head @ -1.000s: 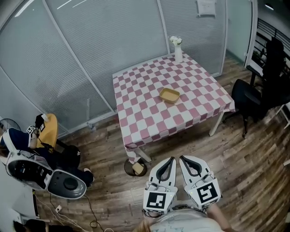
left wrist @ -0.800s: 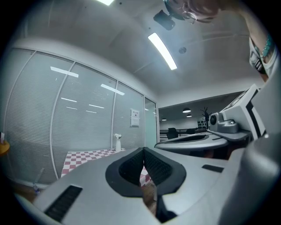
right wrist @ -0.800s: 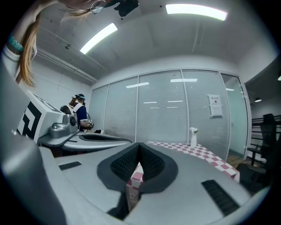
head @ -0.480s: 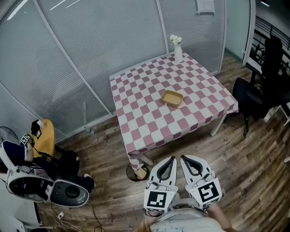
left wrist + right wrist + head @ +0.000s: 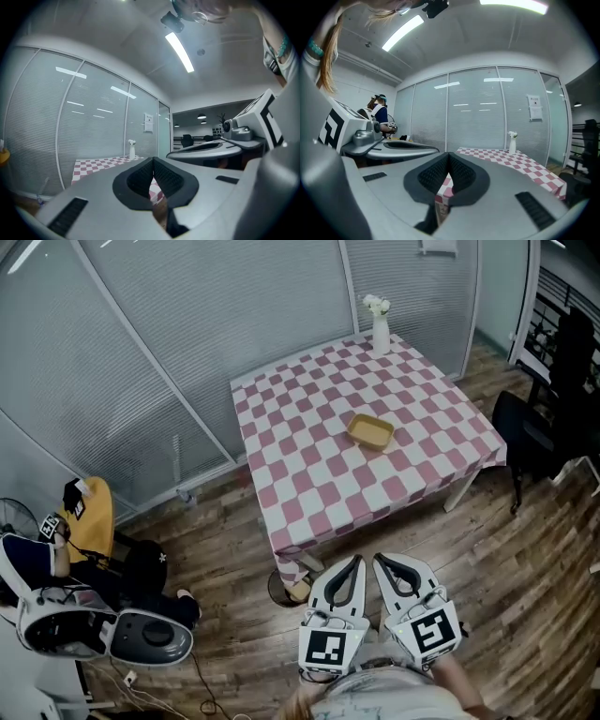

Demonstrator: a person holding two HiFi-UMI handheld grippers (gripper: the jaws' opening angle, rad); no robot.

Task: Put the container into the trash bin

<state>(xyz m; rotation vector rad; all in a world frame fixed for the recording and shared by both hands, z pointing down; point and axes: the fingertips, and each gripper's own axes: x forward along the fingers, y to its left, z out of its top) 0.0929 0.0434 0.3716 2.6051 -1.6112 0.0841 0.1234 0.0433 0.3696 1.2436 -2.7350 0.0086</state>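
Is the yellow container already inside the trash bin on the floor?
No, the container lies on the checkered table, apart from the trash bin.

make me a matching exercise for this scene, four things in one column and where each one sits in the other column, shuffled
Things
1. container
2. trash bin
3. vase
4. black chair

Places
A. on the floor, to the right of the table
B. at the table's far corner
C. on the table, near its middle
D. on the floor, by the table's near corner

Pairs: 1-C, 2-D, 3-B, 4-A
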